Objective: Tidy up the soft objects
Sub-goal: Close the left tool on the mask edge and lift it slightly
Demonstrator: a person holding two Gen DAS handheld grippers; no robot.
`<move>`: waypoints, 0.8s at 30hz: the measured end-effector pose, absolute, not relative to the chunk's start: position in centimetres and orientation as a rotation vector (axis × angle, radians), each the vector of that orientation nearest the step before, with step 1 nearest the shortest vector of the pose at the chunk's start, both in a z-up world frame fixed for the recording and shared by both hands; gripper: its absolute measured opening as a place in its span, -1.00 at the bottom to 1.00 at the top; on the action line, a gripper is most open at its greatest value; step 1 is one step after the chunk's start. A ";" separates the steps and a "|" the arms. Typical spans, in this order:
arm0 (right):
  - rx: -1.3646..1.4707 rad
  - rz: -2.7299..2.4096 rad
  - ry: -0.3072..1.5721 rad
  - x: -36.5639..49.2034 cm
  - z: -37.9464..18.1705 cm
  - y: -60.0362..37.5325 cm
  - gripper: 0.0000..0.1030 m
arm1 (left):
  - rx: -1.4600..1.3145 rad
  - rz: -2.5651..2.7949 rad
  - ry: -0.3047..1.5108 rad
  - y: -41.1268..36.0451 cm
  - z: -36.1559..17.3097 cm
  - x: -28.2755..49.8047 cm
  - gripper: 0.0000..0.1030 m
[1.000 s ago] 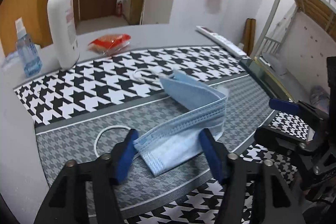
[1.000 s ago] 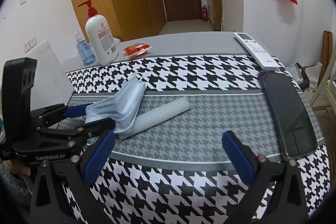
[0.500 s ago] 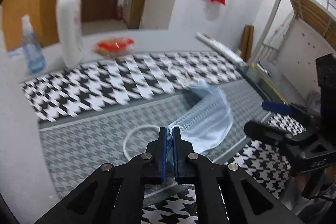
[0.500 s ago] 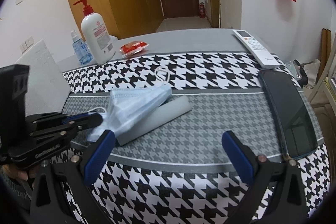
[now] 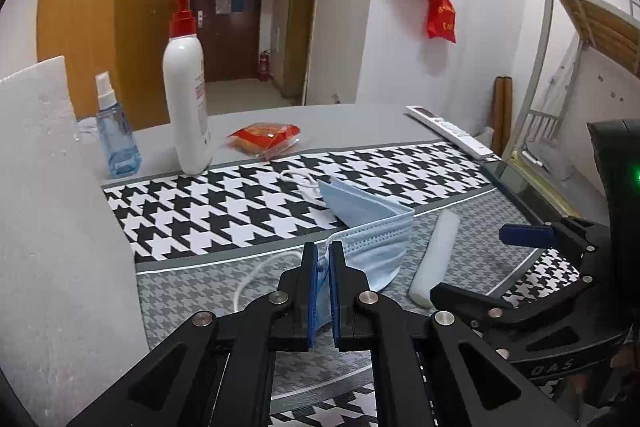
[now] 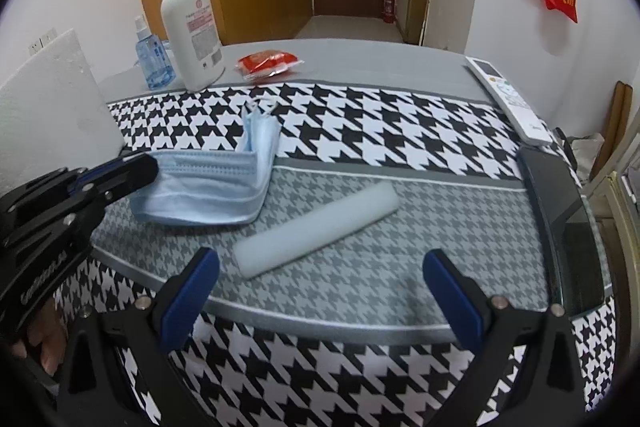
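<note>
A light blue face mask (image 5: pixel 372 227) (image 6: pixel 208 183) lies folded on the houndstooth cloth (image 5: pixel 224 211), and my left gripper (image 5: pixel 323 259) (image 6: pixel 136 167) is shut on its near end, lifting that end a little. One white ear loop (image 5: pixel 260 275) trails on the grey band. To the mask's right lies a pale foam roll (image 5: pixel 436 259) (image 6: pixel 320 227). My right gripper (image 6: pixel 316 279) stands open just above the near end of the roll, with nothing between its pads. It shows at the right of the left wrist view too (image 5: pixel 532 251).
At the back stand a white pump bottle (image 5: pixel 188 107), a blue spray bottle (image 5: pixel 116 143) and a red snack packet (image 5: pixel 264 139). A white remote (image 6: pixel 508 99) and a dark phone (image 6: pixel 560 219) lie along the right edge. A white foam board (image 5: pixel 36 187) leans at the left.
My left gripper shut on the mask's near end and raised it, dragging the mask off the foam roll. My right gripper moved in over the roll.
</note>
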State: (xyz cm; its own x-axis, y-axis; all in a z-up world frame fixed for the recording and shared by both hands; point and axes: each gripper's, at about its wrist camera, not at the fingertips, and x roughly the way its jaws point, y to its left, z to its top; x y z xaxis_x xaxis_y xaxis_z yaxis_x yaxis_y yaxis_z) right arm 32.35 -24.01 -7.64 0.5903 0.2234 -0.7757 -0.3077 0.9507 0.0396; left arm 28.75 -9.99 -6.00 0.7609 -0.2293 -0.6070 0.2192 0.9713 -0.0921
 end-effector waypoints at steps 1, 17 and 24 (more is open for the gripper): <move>-0.118 0.305 0.892 32.5 -7.7 -23.6 1.00 | -0.011 -0.232 0.672 -9.9 -6.1 28.8 -0.78; -0.122 0.206 0.969 34.1 -9.4 -23.5 1.00 | -0.039 -0.226 0.696 -9.8 -6.4 29.1 -0.04; -0.146 0.135 0.941 31.8 -8.5 -25.7 0.99 | -0.042 -0.227 0.706 -9.8 -6.6 29.3 -0.03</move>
